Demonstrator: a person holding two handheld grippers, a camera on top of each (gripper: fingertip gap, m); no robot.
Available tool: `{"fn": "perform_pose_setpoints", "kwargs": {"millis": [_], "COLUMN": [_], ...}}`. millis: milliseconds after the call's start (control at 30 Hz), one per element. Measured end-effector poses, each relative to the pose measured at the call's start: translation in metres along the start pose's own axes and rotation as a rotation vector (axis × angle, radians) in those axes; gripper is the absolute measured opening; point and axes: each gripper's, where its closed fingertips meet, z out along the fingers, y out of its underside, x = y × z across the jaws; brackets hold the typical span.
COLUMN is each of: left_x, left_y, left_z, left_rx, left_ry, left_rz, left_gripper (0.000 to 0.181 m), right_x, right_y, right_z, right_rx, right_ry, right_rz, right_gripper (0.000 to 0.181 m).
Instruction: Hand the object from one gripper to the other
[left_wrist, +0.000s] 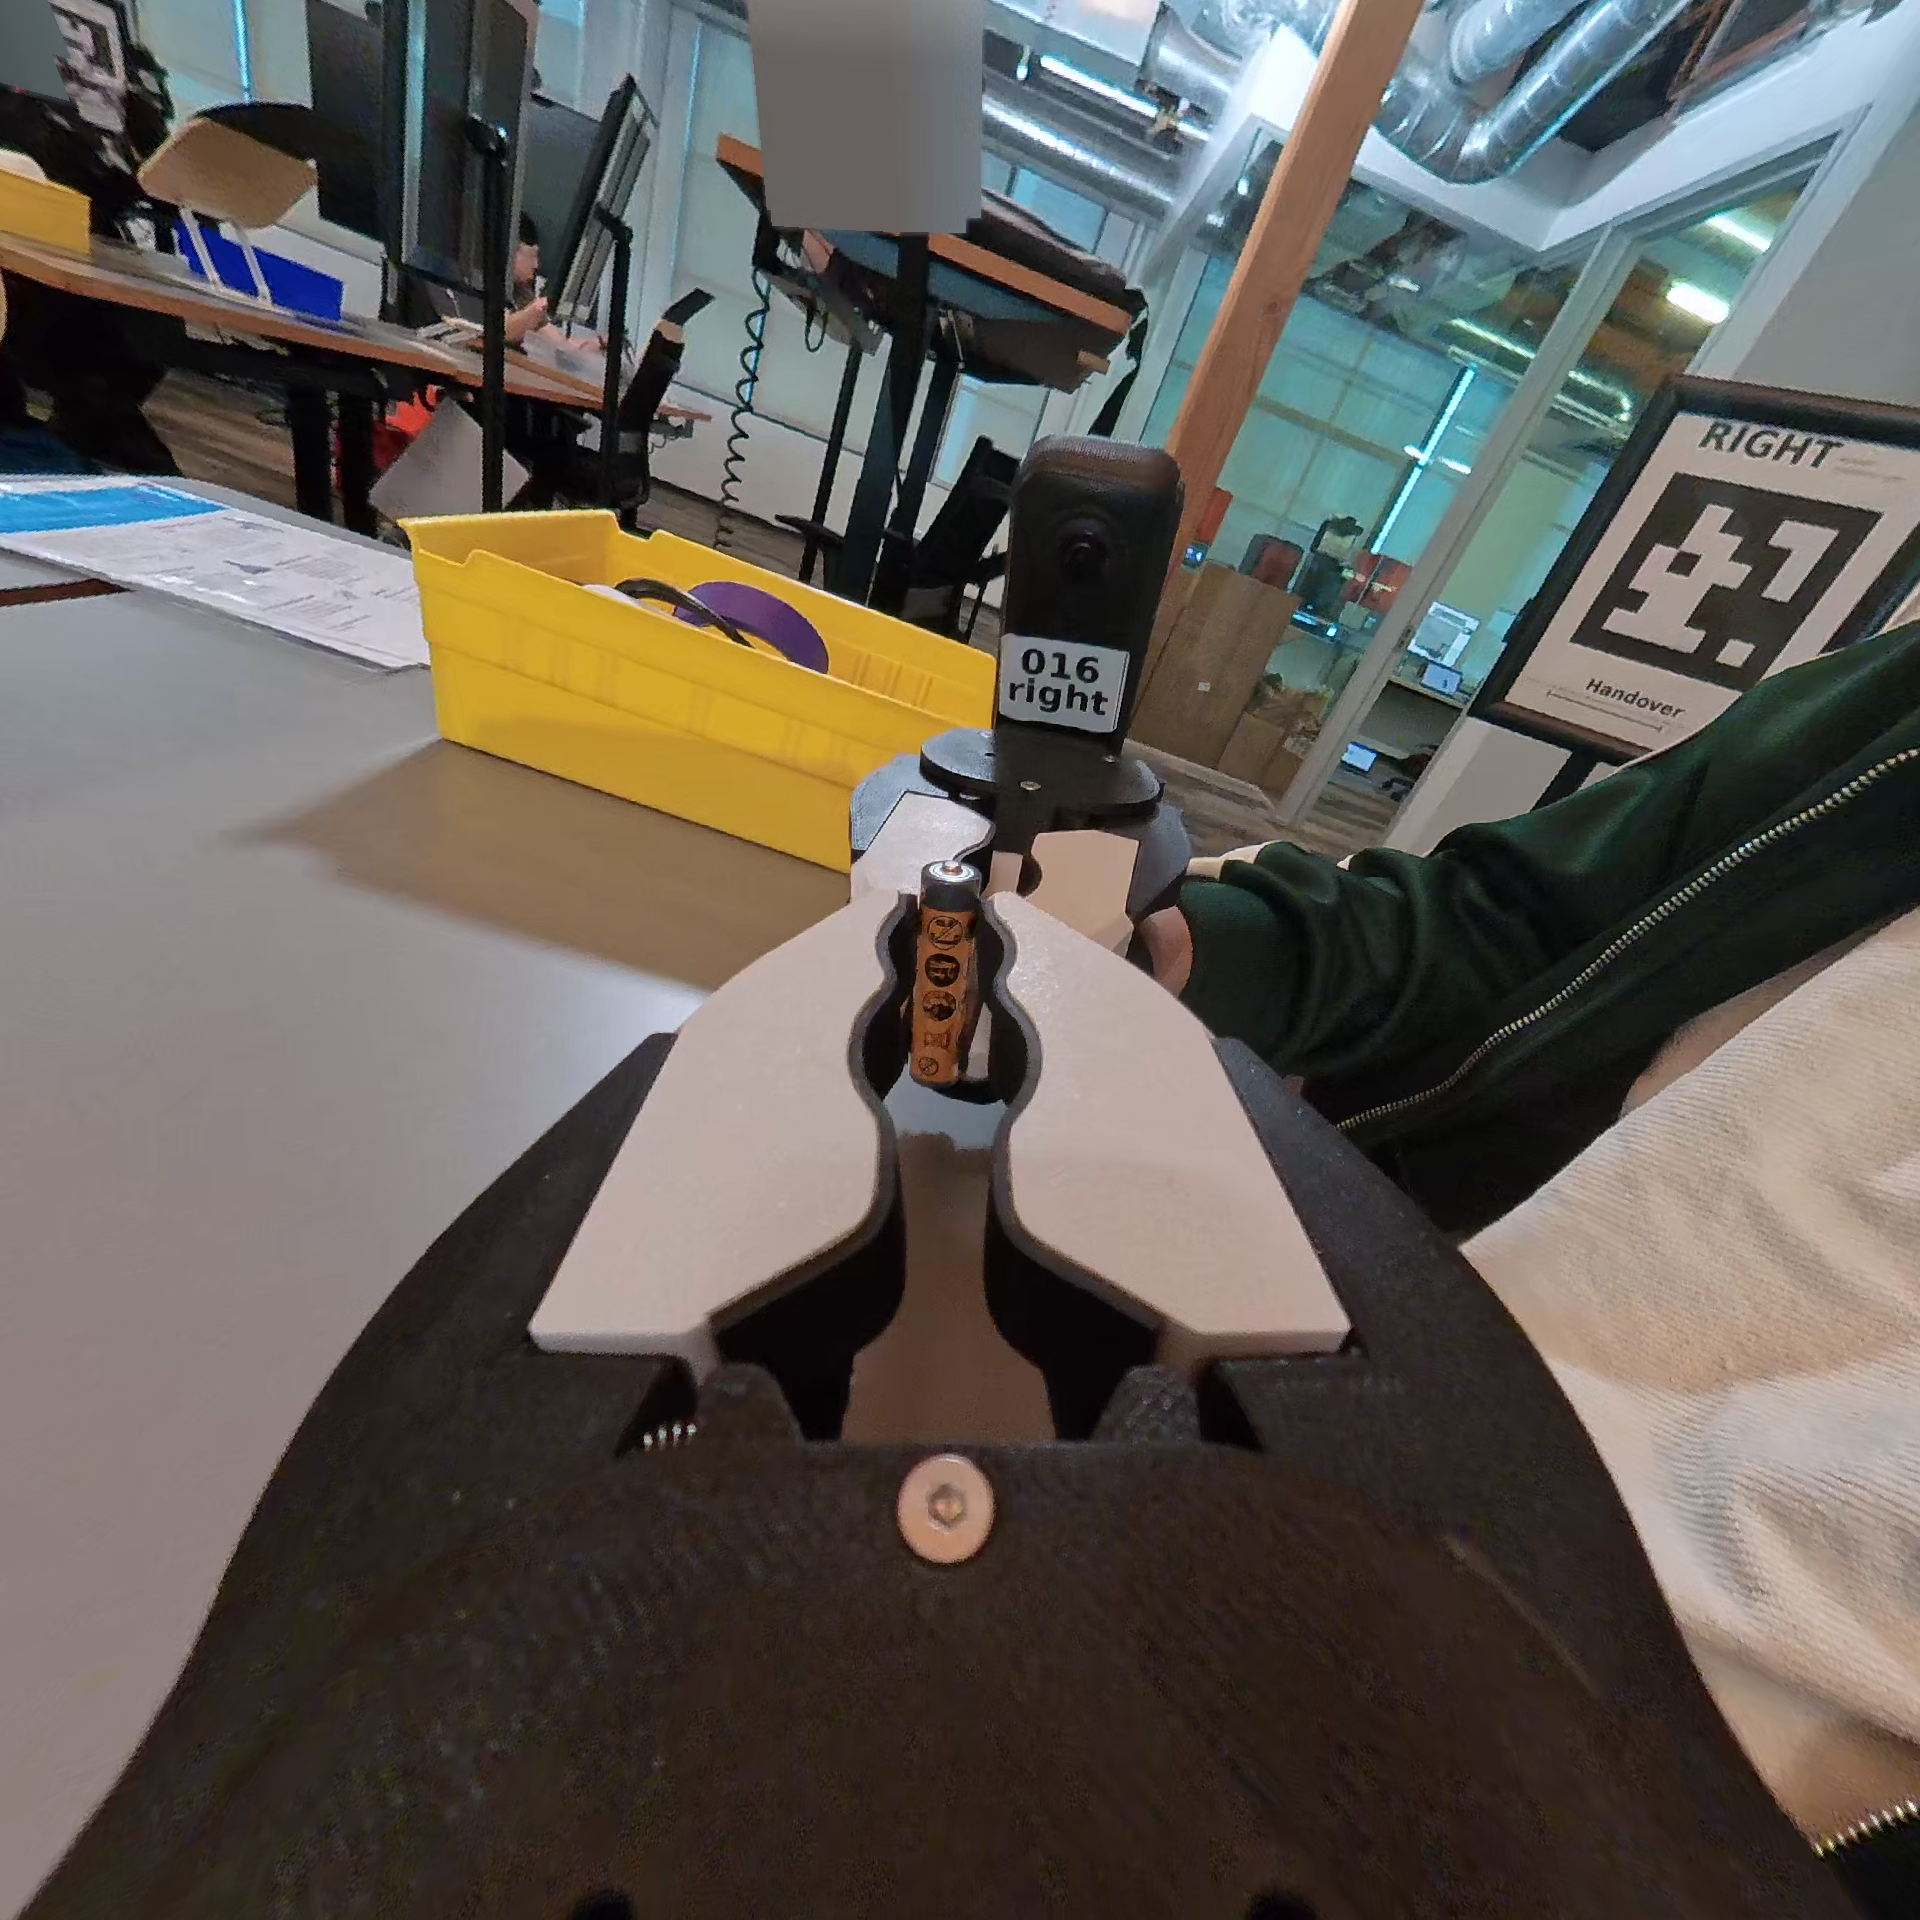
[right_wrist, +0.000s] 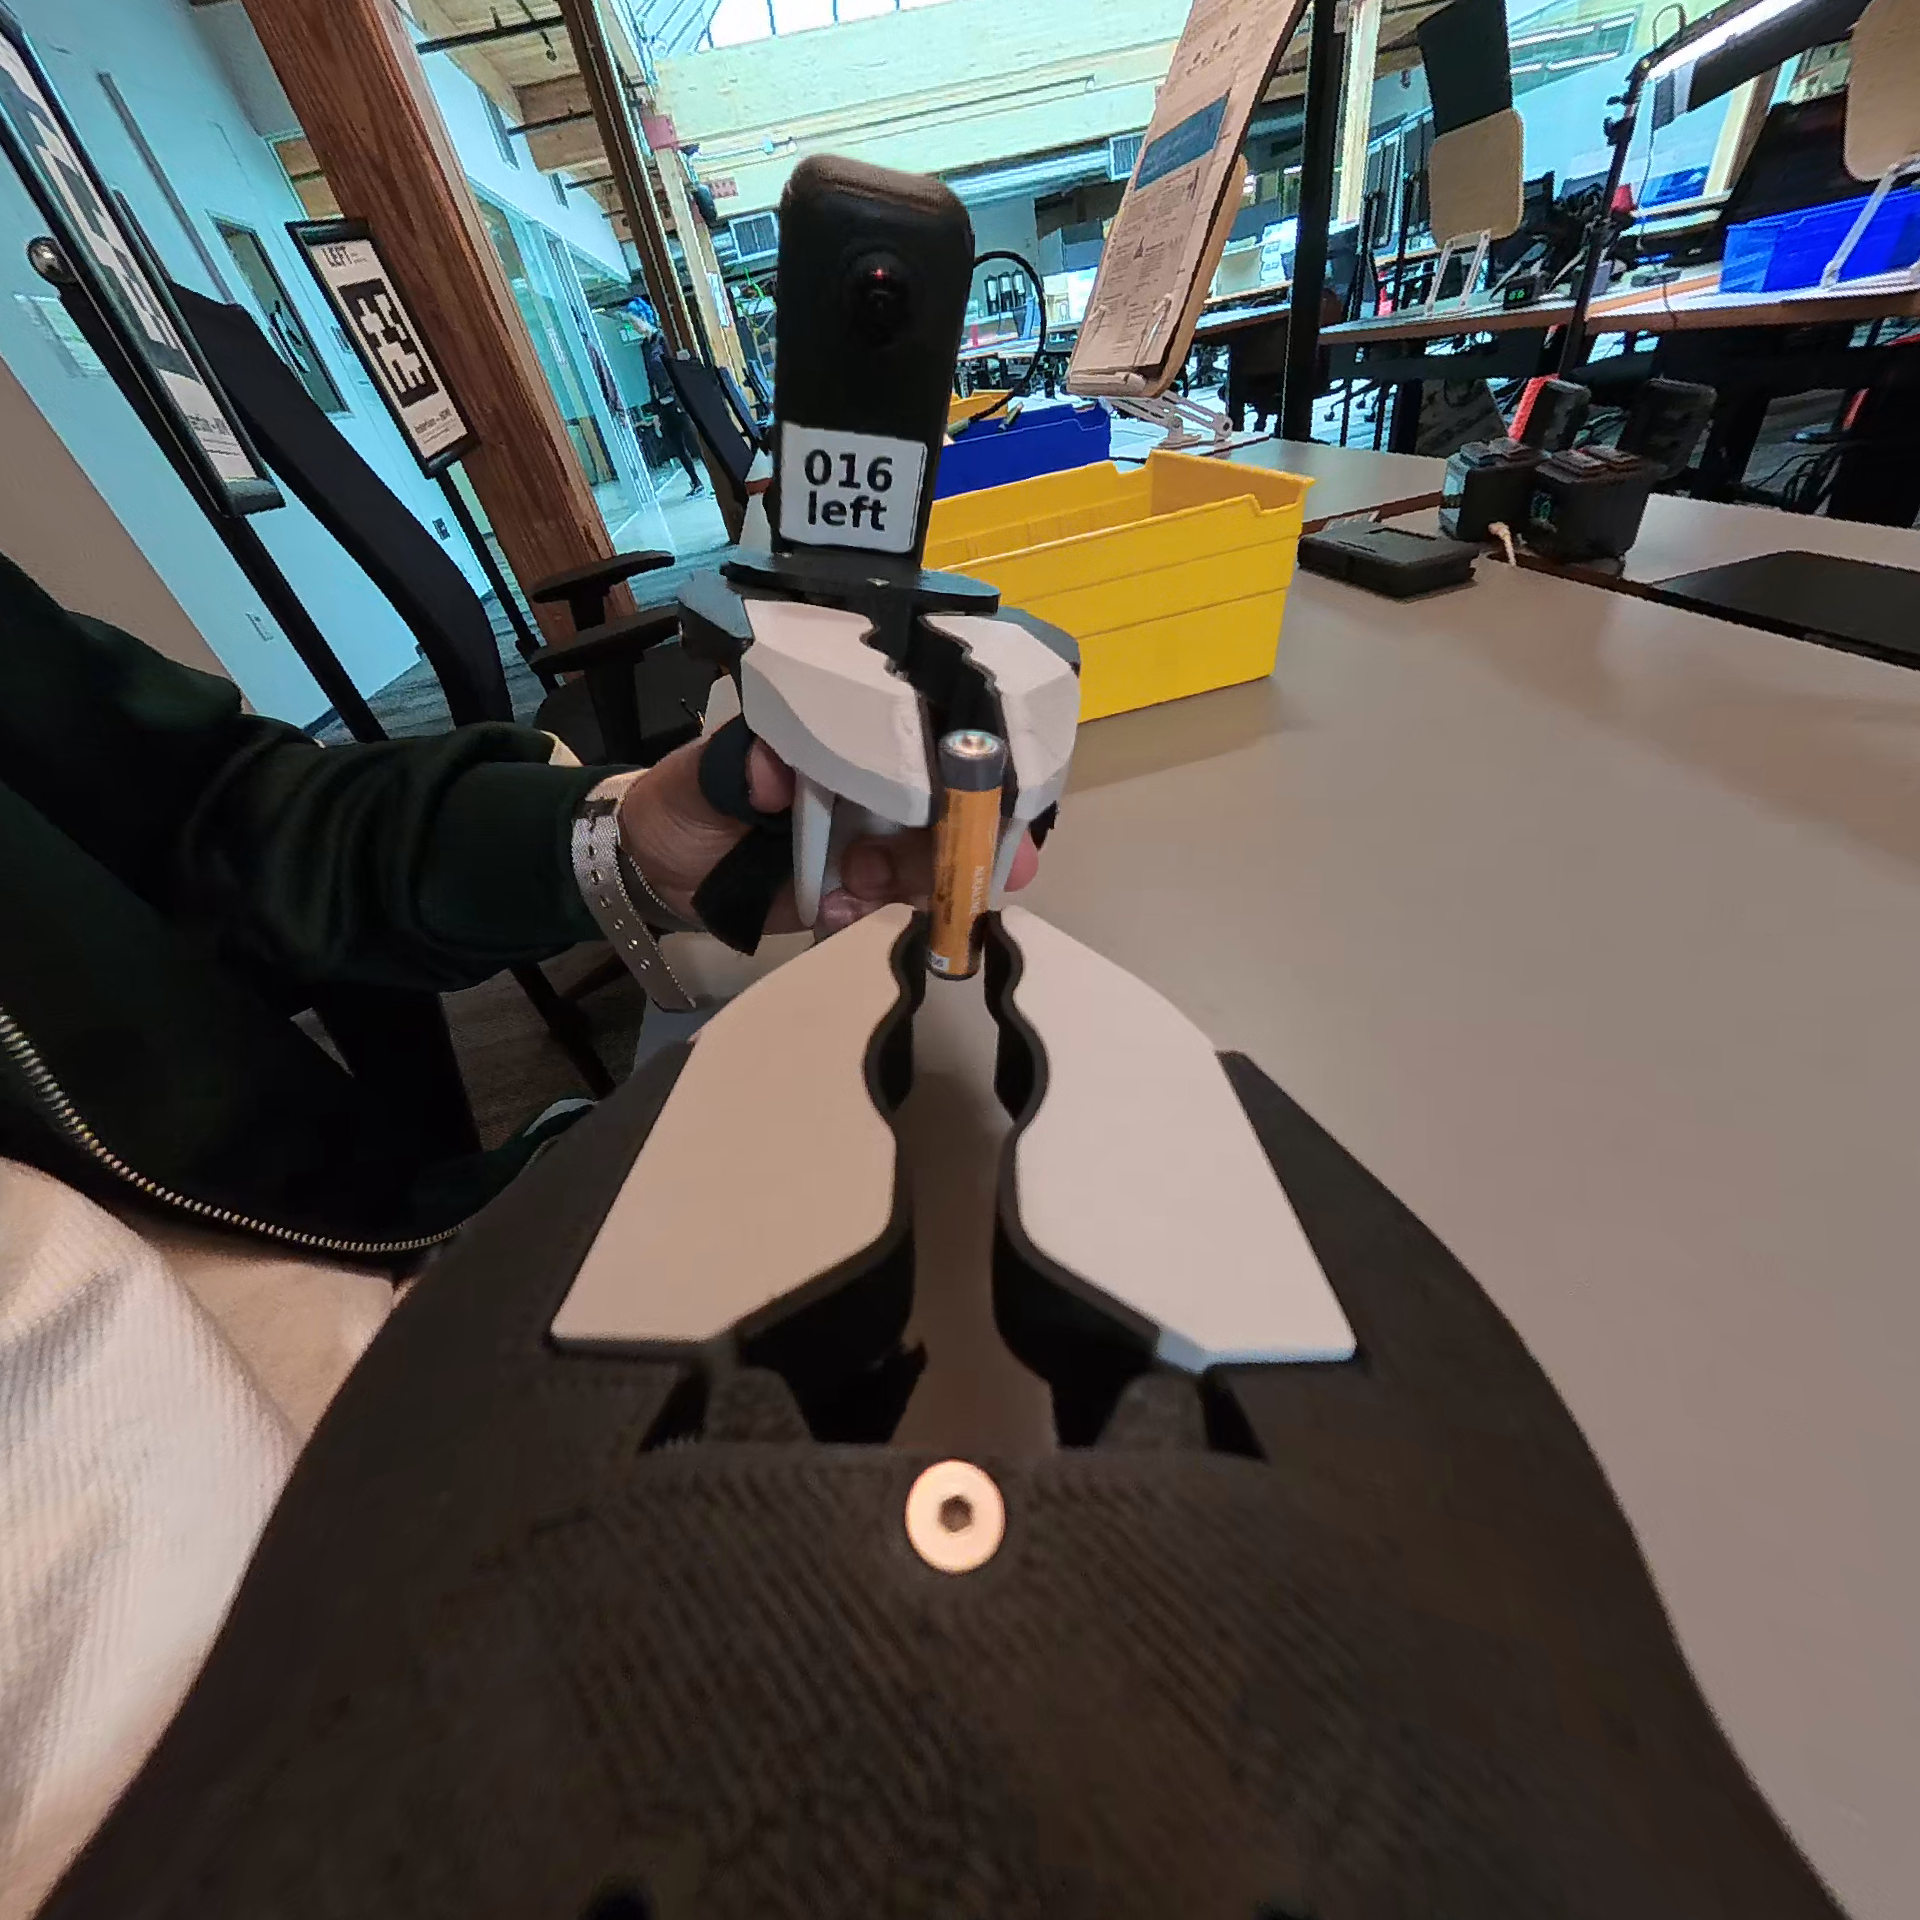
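In the right wrist view, at left of centre, a person's hand (right_wrist: 758, 831) is gripping the left hand-held gripper (right_wrist: 961, 774), which is clamping the upright AA battery (right_wrist: 966, 862) mid-frame above the grey surface (right_wrist: 1507, 883). Just below, the right hand-held gripper (right_wrist: 953, 951) is standing apart around the battery's lower end. The handover looks midway: next the right should be closing, then the left releasing. A yellow bin (right_wrist: 1143, 561) is sitting behind, upper right.

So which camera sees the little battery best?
The right wrist view. There the battery stands upright in the open, almost its whole length showing, with only its upper part in the left gripper. In the left wrist view the battery sits between that gripper's own fingers, partly hidden.
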Motion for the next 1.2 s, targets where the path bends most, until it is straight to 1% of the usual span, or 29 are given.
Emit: {"fn": "perform_pose_setpoints", "kwargs": {"millis": [33, 67, 133, 200, 233, 333, 500, 700, 833, 900, 933, 1033, 1200], "left_x": [0.001, 0.0, -0.006, -0.01, -0.012, -0.013, -0.014, -0.012, -0.004, 0.001, 0.002, 0.003, 0.008], "left_y": [-0.002, -0.003, -0.006, -0.007, -0.006, -0.002, 0.009, 0.013, 0.005, -0.001, -0.003, -0.004, -0.003], "left_z": [0.0, -0.001, -0.001, -0.002, -0.002, -0.001, 0.001, 0.002, 0.0, -0.002, -0.003, -0.003, 0.0], "left_rx": [0.015, 0.028, 0.058, 0.073, 0.074, 0.058, 0.013, -0.005, 0.046, 0.075, 0.084, 0.088, 0.091], "left_ry": [0.004, -0.001, -0.041, -0.071, -0.079, -0.067, -0.043, -0.024, 0.018, 0.03, 0.025, 0.014, 0.047], "left_rz": [0.005, 0.01, 0.028, 0.044, 0.046, 0.032, 0.011, 0.016, 0.025, 0.055, 0.079, 0.124, 0.108], "left_gripper": [0.011, 0.017, 0.043, 0.053, 0.055, 0.053, 0.041, 0.032, 0.028, 0.015, 0.012, 0.012, 0.014], "right_x": [0.0, -0.001, 0.0, 0.003, 0.004, 0.007, 0.012, 0.01, 0.009, 0.007, 0.005, -0.001, -0.005], "right_y": [-0.002, -0.004, -0.011, -0.017, -0.02, -0.029, -0.034, -0.032, -0.024, -0.019, -0.016, -0.007, -0.003], "right_z": [-0.001, -0.002, -0.005, -0.01, -0.013, -0.02, -0.027, -0.026, -0.021, -0.016, -0.014, -0.006, -0.001], "right_rx": [0.007, 0.02, 0.061, 0.099, 0.116, 0.168, 0.181, 0.169, 0.119, 0.083, 0.062, 0.007, -0.017], "right_ry": [-0.001, -0.005, -0.004, -0.001, 0.003, 0.014, 0.042, 0.036, 0.041, 0.038, 0.034, 0.025, 0.013], "right_rz": [-0.001, 0.001, 0.014, 0.026, 0.028, 0.028, 0.034, 0.026, 0.003, -0.018, -0.031, -0.076, -0.091], "right_gripper": [0.01, 0.01, 0.01, 0.01, 0.01, 0.01, 0.01, 0.01, 0.01, 0.01, 0.01, 0.01, 0.01]}}
